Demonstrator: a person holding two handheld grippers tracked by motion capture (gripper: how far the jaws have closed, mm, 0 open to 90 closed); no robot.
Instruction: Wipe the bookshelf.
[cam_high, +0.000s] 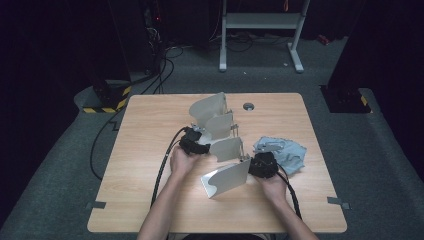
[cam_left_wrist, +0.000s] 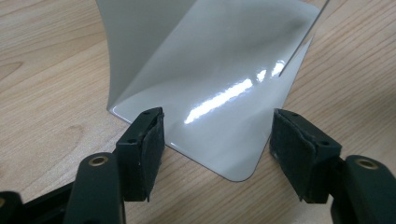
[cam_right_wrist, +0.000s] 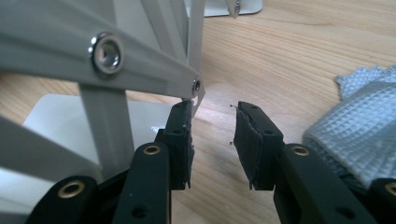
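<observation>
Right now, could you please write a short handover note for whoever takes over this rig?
Left gripper: open, its jaws either side of the lower edge of a glossy white panel, not gripping it.
Right gripper: open, nothing between the jaws, right beside the rack's grey metal frame.
Things: the white folding rack stands mid-table with its panels fanned out; a grey cloth lies to its right, untouched.
Done: both grippers are positioned at the rack.
Left: probably to take hold of the rack and carry on handling it; neither gripper has a grip yet.
</observation>
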